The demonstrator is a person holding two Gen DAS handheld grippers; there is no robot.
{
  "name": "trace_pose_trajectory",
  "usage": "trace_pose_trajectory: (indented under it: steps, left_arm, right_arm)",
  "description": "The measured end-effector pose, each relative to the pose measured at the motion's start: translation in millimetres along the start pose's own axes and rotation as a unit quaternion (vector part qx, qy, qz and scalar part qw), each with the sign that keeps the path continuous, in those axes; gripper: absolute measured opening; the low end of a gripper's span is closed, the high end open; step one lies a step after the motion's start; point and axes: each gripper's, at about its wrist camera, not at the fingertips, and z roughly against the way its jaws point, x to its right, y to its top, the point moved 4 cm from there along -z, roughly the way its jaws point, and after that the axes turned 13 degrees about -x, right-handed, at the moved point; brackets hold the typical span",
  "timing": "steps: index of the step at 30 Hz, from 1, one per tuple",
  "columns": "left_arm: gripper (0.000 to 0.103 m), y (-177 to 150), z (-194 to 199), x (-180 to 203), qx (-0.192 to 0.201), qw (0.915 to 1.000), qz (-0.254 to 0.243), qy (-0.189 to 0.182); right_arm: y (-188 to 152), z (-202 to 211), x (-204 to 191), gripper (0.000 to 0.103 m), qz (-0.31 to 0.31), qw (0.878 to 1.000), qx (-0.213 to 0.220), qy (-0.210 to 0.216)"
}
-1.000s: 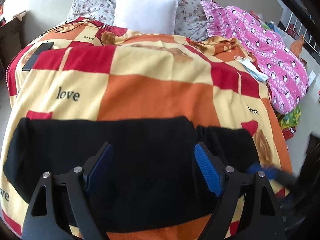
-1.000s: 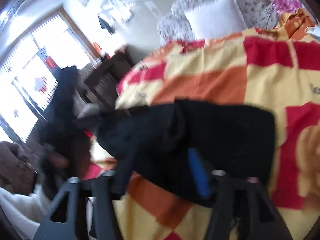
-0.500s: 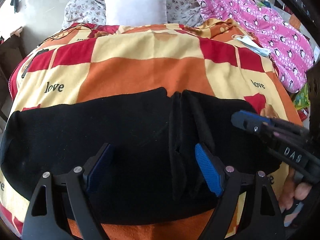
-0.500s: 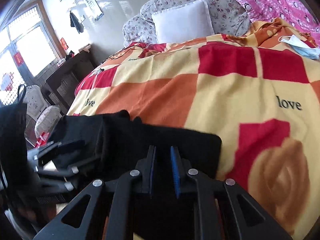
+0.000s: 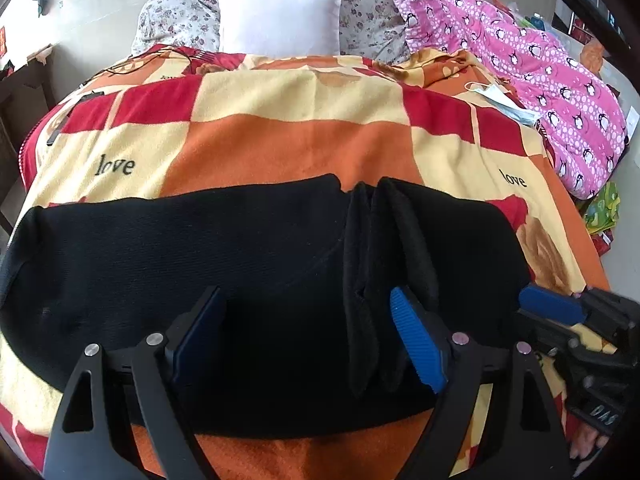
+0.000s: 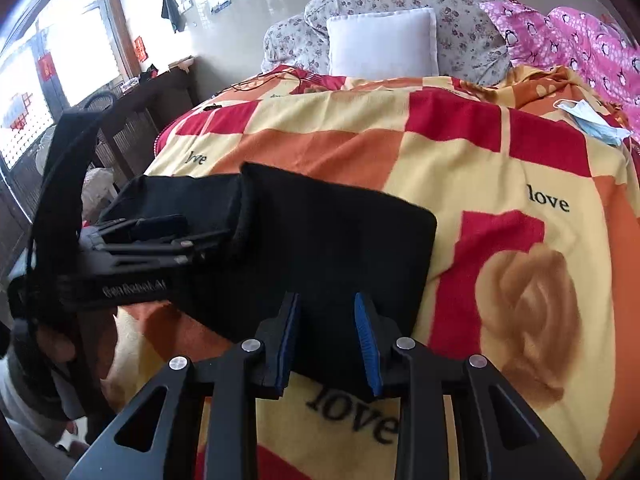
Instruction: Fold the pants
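Observation:
Black pants (image 5: 224, 256) lie flat across the near part of a checked bed blanket (image 5: 288, 148), with a bunched fold ridge (image 5: 384, 248) right of their middle. My left gripper (image 5: 308, 336) is open and empty, its jaws wide apart just above the pants. My right gripper (image 6: 326, 340) is open with a narrower gap, over the near edge of the pants (image 6: 332, 240). It also shows in the left wrist view (image 5: 560, 312) at the pants' right end. The left gripper shows in the right wrist view (image 6: 160, 236) over the pants' left part.
A white pillow (image 5: 280, 20) and floral bedding (image 5: 360, 12) lie at the head of the bed. A pink penguin-print cover (image 5: 560, 92) and a face mask (image 5: 500, 100) lie at the far right. A dark phone (image 5: 68, 120) lies at the far left. Dark furniture (image 6: 132, 120) stands left of the bed.
My right gripper has opened from nearly shut and let the pants' right end lie flat. The folded-over layer settled into a ridge. The left gripper stayed open above the pants.

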Motion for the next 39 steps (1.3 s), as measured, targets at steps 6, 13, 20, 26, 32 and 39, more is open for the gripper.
trace_pose_trajectory:
  steps: [6, 13, 20, 26, 32, 39]
  left_arm:
    - [0.085, -4, 16, -20, 0.015, 0.9996, 0.018, 0.014]
    - [0.085, -12, 32, -51, 0.028, 0.9980, 0.046, 0.035]
    - [0.085, -20, 41, -79, 0.036, 0.9955, 0.076, 0.043]
    - [0.084, -25, 43, -94, 0.039, 0.9937, 0.094, 0.047]
    - [0.085, -31, 42, -109, 0.037, 0.9916, 0.111, 0.054]
    - [0.084, -33, 42, -119, 0.037, 0.9907, 0.120, 0.053]
  right_arm:
    - [21, 6, -16, 0.038, 0.014, 1.000, 0.015, 0.012]
    - [45, -34, -38, 0.039, 0.025, 0.999, -0.010, 0.036]
    - [49, -30, -65, 0.046, 0.056, 0.998, -0.005, 0.035]
    - [49, -43, -64, 0.053, 0.046, 0.998, -0.021, 0.042]
    - [52, -34, -71, 0.057, 0.047, 0.998, -0.013, 0.050]
    - [55, -33, -67, 0.060, 0.039, 0.998, -0.010, 0.044]
